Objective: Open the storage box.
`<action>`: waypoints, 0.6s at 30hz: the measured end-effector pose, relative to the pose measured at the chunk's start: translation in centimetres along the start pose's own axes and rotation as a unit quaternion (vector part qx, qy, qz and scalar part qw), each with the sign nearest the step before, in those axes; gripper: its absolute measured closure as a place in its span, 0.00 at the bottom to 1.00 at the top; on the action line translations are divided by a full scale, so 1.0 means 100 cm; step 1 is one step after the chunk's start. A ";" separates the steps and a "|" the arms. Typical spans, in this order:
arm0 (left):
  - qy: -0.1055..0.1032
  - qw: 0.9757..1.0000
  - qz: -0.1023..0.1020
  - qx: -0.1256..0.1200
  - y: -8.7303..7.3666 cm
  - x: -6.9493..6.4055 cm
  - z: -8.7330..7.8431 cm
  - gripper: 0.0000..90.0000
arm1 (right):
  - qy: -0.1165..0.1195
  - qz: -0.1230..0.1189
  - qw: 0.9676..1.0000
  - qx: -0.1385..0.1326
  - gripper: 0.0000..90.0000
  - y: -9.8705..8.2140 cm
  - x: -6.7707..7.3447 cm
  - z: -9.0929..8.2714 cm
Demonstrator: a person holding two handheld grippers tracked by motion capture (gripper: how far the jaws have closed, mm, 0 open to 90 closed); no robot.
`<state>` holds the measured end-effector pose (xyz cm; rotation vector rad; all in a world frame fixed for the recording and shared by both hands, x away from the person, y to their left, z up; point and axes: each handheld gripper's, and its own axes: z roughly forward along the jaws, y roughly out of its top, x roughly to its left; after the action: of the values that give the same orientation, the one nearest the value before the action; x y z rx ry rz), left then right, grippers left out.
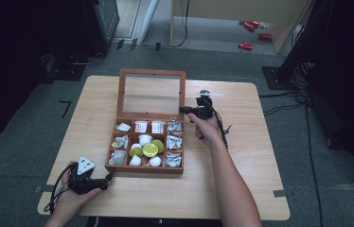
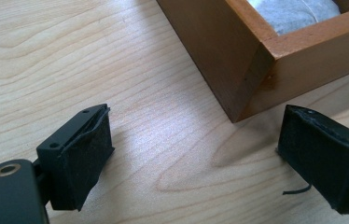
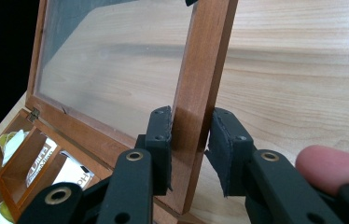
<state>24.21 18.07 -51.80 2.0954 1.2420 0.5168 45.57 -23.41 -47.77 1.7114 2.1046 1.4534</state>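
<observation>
- 1 wooden box sits at the centre of the high view on the bench, with its 1 glass-paned lid raised upright behind it.
- The box is divided into 12 compartments in 3 rows of 4. The 2 outer columns and the top row hold paper sachets; the middle ones hold white capsules and 3 yellow-green ones.
- The box's long axis runs left to right in the high view; its open top faces up and the lid's pane faces the lower edge of the frame.
- The right claw is clamped on the lid's right frame post, 1 pad on each face of the wood. In the high view it sits just right of the lid.
- The left claw stands apart with nothing between the pads, on the bench just off the box's near left corner; in the high view it lies at lower left.
- Sachet printing in the right claw view is too blurred to read.
- 4 red objects lie on the floor at upper right.
</observation>
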 end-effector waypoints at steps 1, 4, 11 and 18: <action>0.000 1.000 0.000 0.000 0.000 0.000 0.000 0.12 | 0.000 0.002 1.000 0.001 0.79 0.000 0.000 0.000; 0.001 1.000 -0.001 0.000 0.000 0.000 0.000 0.11 | 0.004 0.024 1.000 0.009 0.79 0.001 -0.003 0.001; 0.001 1.000 -0.001 0.000 0.000 0.000 0.000 0.11 | 0.014 0.079 0.996 0.037 0.79 0.005 -0.009 0.006; 0.000 1.000 0.000 0.000 0.000 0.000 0.000 0.11 | -0.001 0.083 0.996 0.039 0.76 0.004 -0.007 0.009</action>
<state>24.22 18.07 -51.81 2.0958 1.2433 0.5172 46.67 -23.46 -48.36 1.9559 2.0888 1.4270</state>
